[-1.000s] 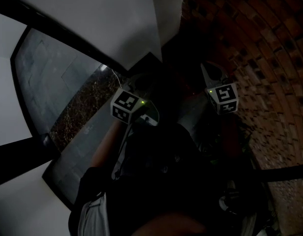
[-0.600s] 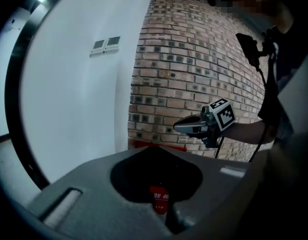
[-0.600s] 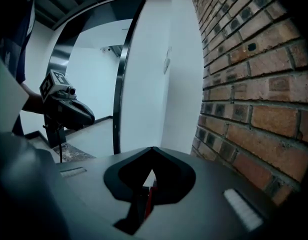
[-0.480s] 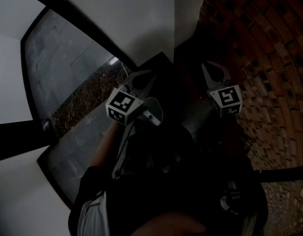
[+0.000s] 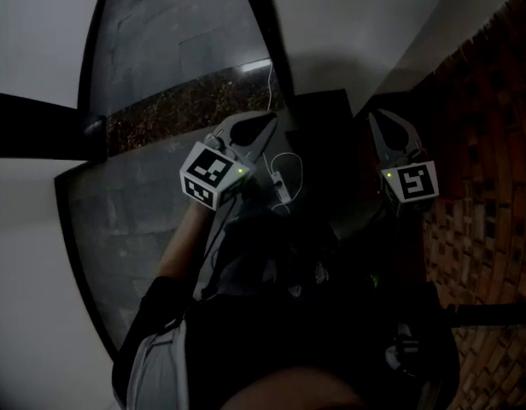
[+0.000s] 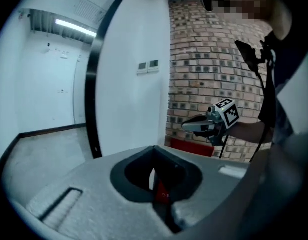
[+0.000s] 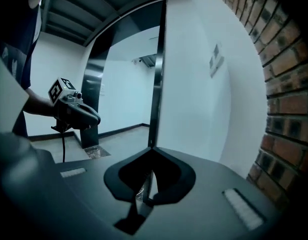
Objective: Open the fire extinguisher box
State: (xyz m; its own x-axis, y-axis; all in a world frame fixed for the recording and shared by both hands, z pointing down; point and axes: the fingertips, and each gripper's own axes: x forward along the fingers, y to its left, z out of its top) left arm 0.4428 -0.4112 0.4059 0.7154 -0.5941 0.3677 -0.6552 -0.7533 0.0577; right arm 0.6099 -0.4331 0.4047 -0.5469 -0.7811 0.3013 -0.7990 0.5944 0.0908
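Hovering apart (jaws closed, empty): left gripper (image 5: 265, 125) and right gripper (image 5: 379, 120).

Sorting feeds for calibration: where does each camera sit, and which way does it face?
Head view: on the head, steeply down; brick wall, door frame, torso, left gripper, right gripper.
Left gripper view: on the left gripper, along its shut jaws at white wall and brick wall; right gripper, right forearm.
Right gripper view: on the right gripper, along its shut jaws at the door frame; left gripper, left forearm.
Shared: each gripper view shows the other gripper; all show brick.
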